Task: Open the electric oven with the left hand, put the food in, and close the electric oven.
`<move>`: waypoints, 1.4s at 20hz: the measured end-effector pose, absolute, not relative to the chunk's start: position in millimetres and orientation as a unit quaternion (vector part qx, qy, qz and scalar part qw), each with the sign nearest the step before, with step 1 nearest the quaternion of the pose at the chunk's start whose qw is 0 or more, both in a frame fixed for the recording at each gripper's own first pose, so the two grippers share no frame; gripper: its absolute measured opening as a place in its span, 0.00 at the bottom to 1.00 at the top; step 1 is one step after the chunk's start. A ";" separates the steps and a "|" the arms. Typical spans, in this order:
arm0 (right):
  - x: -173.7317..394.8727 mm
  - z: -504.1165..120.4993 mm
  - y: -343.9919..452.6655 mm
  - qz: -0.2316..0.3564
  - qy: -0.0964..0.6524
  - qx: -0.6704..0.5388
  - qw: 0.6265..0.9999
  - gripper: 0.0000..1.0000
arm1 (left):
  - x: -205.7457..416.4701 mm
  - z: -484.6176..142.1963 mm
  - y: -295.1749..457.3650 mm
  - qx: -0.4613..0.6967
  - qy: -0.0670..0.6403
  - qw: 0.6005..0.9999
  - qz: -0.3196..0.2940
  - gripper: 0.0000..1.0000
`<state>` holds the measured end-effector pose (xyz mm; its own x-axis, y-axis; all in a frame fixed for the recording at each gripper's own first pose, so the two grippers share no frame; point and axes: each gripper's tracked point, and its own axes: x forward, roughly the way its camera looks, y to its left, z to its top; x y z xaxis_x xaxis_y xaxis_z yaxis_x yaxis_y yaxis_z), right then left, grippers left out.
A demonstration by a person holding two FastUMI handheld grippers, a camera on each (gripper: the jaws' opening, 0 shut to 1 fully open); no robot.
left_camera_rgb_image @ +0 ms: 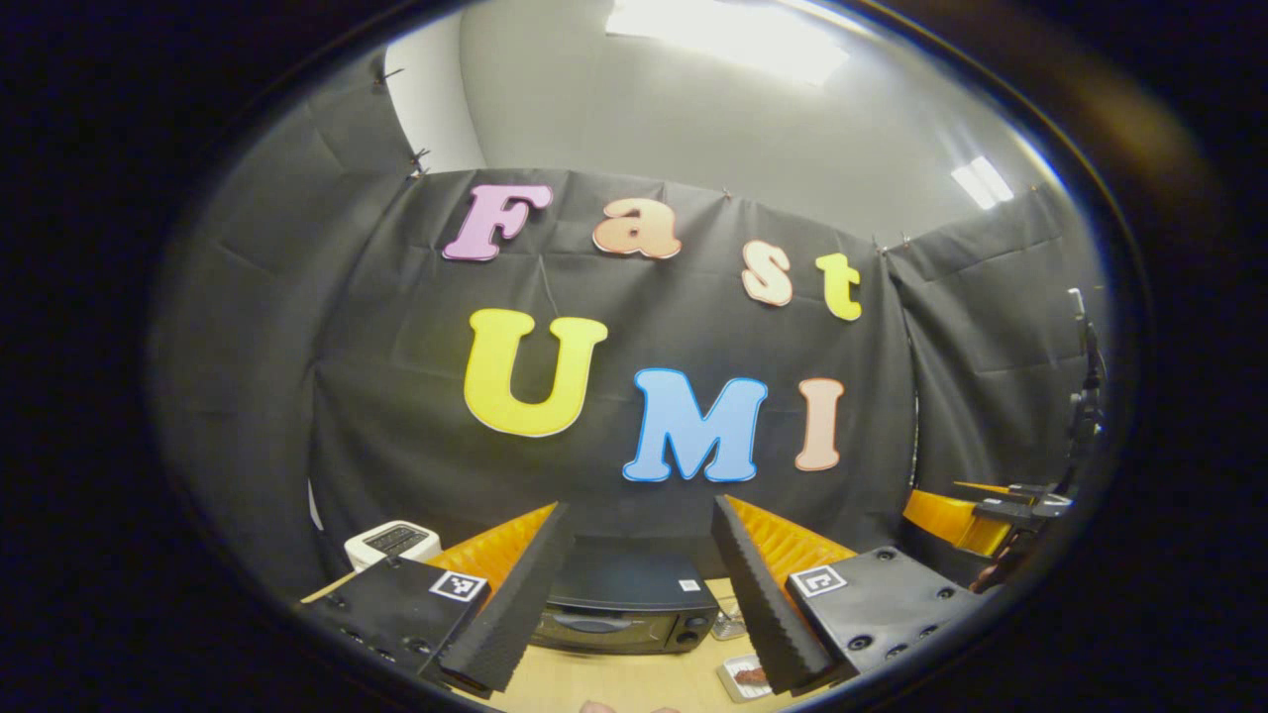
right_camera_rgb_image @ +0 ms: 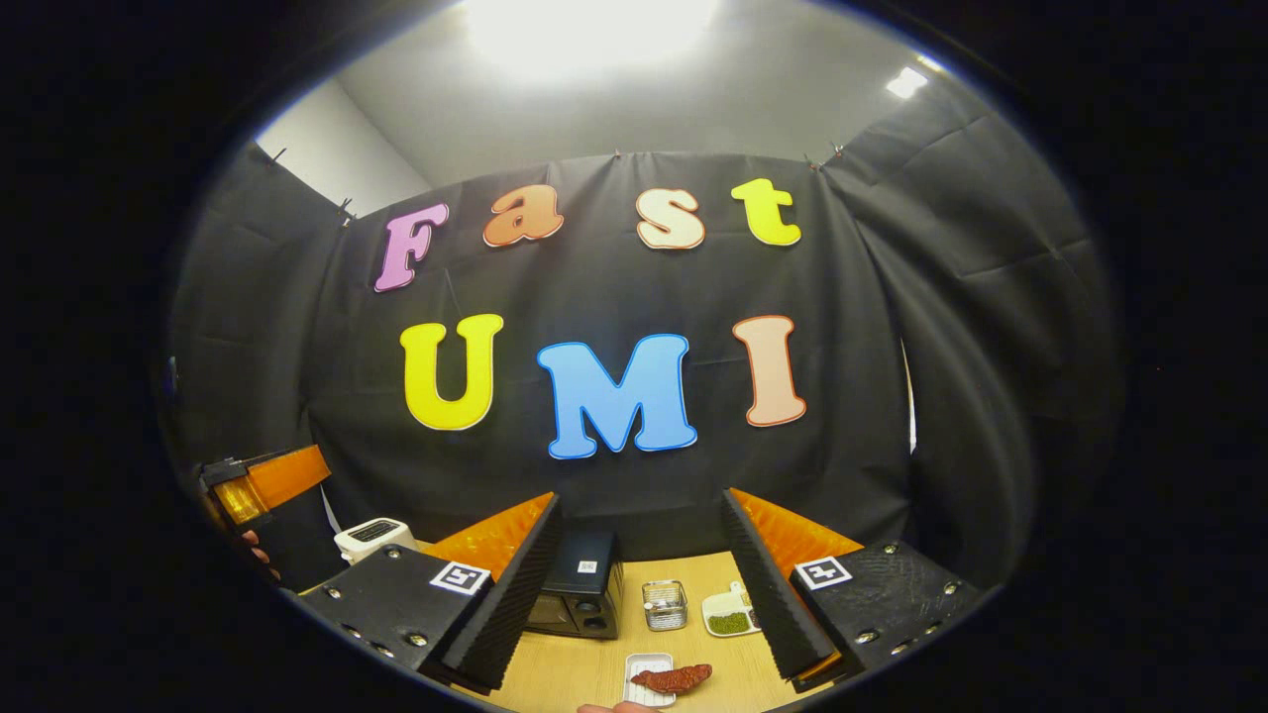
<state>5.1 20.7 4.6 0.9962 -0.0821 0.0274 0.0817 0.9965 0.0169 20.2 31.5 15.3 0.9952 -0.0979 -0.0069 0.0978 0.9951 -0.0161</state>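
Nothing is done yet. The black electric oven with a dark glass door (left_camera_rgb_image: pixel 624 606) sits on the light wooden bench (right_camera_rgb_image: pixel 565 683) with its door closed. The food, a reddish-brown piece of meat (right_camera_rgb_image: pixel 672 678), lies on a small white tray (right_camera_rgb_image: pixel 644 668) in front of the oven. The left tool (left_camera_rgb_image: pixel 634 594) is wide open and holds nothing; it points at the oven from well back. The right tool (right_camera_rgb_image: pixel 634 604) is wide open and empty too. Opening, loading and closing are all left. Near the oven stand a white box (right_camera_rgb_image: pixel 374 535), a small wire basket (right_camera_rgb_image: pixel 665 604) and a white dish of green bits (right_camera_rgb_image: pixel 730 619). Nothing blocks the door.
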 end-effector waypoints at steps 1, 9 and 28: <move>6.3 3.1 20.2 -0.040 -0.014 0.009 0.999 0.96 | 20.5 11.7 32.2 -0.007 0.007 0.999 -0.047 0.98; 17.7 10.8 -9.7 -0.036 -0.021 0.022 0.999 0.96 | 24.9 17.0 14.0 -0.003 -0.007 1.000 -0.024 0.98; 41.9 -7.7 -46.6 0.012 -0.013 0.019 1.000 0.96 | 34.1 -8.5 -25.8 0.035 0.010 0.999 0.023 0.98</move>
<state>41.9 -46.6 -7.7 0.9994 0.0226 0.0267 -0.0235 0.9990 0.0367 34.1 -25.8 -8.5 0.9988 0.0458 -0.0191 -0.0443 0.9965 0.0714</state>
